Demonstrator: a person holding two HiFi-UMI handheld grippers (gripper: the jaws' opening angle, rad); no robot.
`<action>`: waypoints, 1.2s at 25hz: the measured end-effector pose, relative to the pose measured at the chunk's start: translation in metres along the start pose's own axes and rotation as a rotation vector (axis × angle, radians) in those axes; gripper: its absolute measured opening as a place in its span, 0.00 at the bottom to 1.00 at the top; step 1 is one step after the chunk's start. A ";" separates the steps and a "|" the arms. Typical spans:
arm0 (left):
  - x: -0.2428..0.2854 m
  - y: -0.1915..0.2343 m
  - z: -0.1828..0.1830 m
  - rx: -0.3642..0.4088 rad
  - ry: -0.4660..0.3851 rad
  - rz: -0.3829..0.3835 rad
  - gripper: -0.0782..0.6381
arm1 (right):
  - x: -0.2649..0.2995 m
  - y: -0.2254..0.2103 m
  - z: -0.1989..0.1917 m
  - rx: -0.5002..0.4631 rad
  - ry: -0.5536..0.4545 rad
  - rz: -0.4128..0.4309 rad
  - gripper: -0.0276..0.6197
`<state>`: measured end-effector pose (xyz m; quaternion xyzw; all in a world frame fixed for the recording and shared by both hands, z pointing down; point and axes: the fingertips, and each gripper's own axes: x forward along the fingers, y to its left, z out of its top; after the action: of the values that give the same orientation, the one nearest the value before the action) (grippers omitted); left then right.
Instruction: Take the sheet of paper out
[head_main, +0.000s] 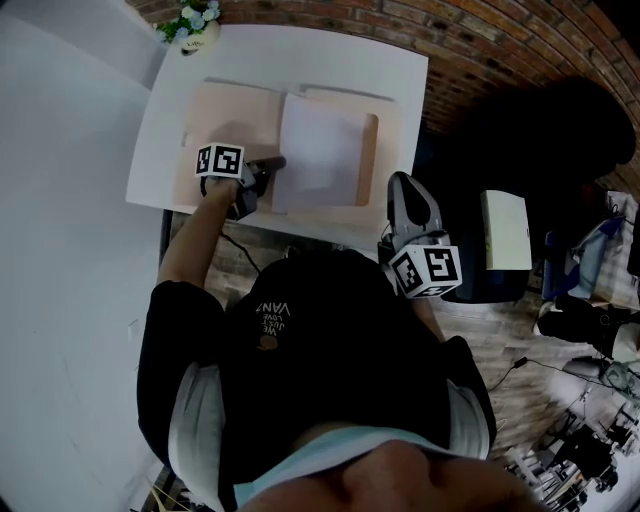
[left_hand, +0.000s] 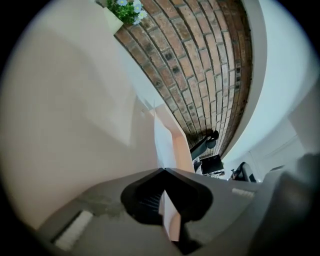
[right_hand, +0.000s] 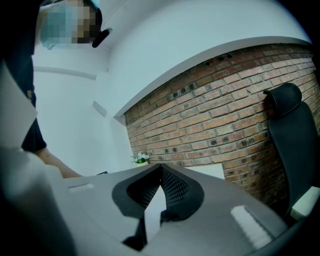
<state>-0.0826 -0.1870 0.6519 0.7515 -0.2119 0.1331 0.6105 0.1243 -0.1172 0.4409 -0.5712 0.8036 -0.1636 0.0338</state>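
A peach folder (head_main: 225, 115) lies open on the white table (head_main: 330, 50). A white sheet of paper (head_main: 320, 150) rests on its right half, with the left edge lifted. My left gripper (head_main: 279, 162) is shut on that left edge. In the left gripper view the thin sheet (left_hand: 165, 142) runs edge-on from between the closed jaws of the left gripper (left_hand: 164, 171), beside the folder's broad face (left_hand: 75, 110). My right gripper (head_main: 400, 180) hovers off the table's front right corner. In the right gripper view the right gripper (right_hand: 161, 165) is shut with nothing in it.
A small pot of flowers (head_main: 193, 25) stands at the table's far left corner. A brick wall runs behind the table. A black chair (head_main: 560, 130) and a white box (head_main: 507, 230) are to the right, with cables and clutter on the floor beyond.
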 end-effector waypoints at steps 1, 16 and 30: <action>-0.003 0.000 0.000 0.002 -0.002 0.002 0.11 | 0.000 0.002 0.000 0.001 0.001 0.003 0.04; -0.054 -0.001 0.002 0.093 -0.040 0.063 0.11 | 0.003 0.028 -0.012 0.002 0.013 0.043 0.04; -0.099 -0.010 0.009 0.203 -0.084 0.121 0.11 | 0.016 0.053 -0.022 0.005 0.031 0.107 0.04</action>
<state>-0.1647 -0.1784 0.5962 0.8003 -0.2675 0.1589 0.5125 0.0649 -0.1117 0.4482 -0.5247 0.8330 -0.1725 0.0313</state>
